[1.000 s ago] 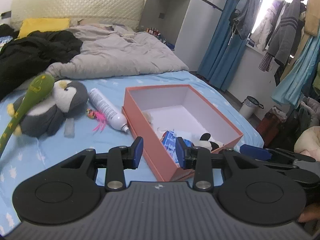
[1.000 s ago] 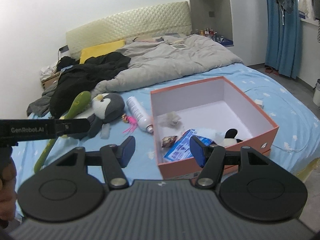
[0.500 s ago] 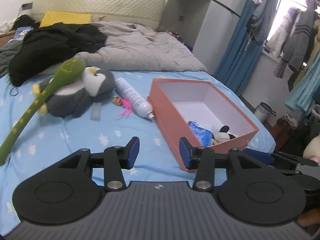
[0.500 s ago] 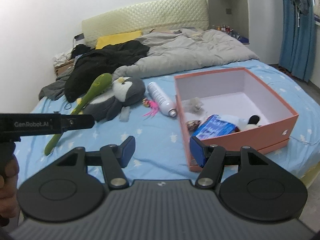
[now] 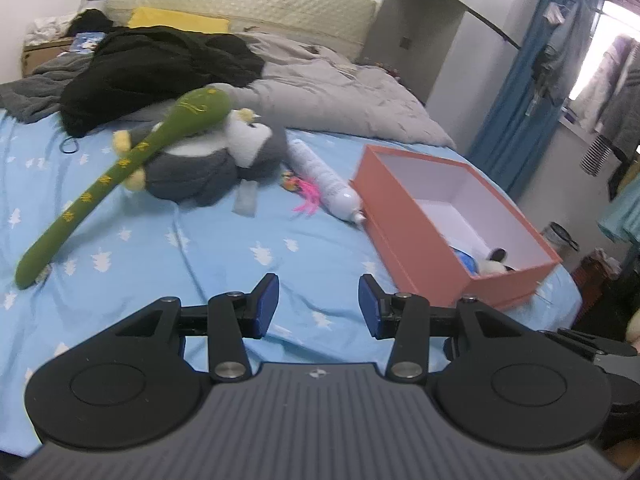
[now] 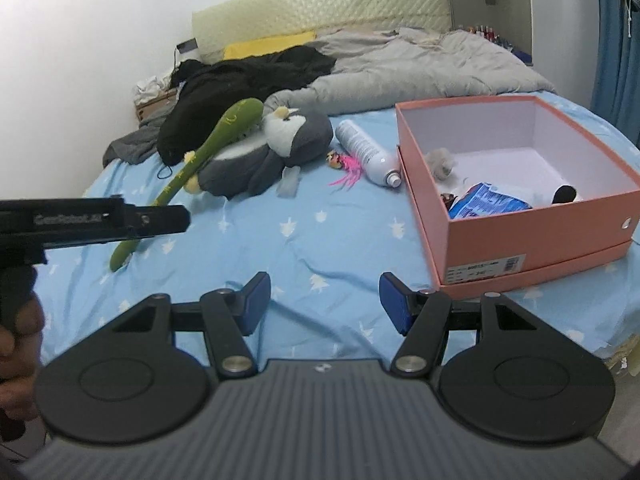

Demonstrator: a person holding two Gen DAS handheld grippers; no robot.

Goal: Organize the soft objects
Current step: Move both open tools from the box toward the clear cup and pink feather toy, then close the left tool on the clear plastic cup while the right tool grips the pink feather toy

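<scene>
The soft toys lie on the blue bed sheet (image 5: 224,248): a grey and white plush penguin (image 5: 208,160) rests on its side toward the pillows, and a long green plush snake (image 5: 120,168) leans across it, its head on the penguin and its tail trailing onto the sheet. Just beside the penguin are a small pink feather toy (image 5: 304,196) and a white spray can (image 5: 328,188) lying flat, its nozzle almost at the wall of an open orange box (image 6: 532,232). The box sits near the bed's foot corner and already holds a blue packet (image 6: 486,202), a tuft of grey fluff (image 6: 440,160) and a small black and white plush (image 5: 494,262). The left gripper (image 5: 319,306) hangs over bare sheet with its blue pads spread partway and nothing between them; its jaws have just been opening. The right gripper (image 6: 325,304) is likewise spread, a little wider, empty, above the sheet just in front of the box's labelled end. Both tools tilt down toward the bed. In the right view the left tool's black body shows at the left edge, held in a hand (image 6: 18,344). A broad patch of sheet lies open between the grippers and the toys; a grey quilt (image 5: 340,92) and black clothes (image 5: 160,68) crowd the far side.
</scene>
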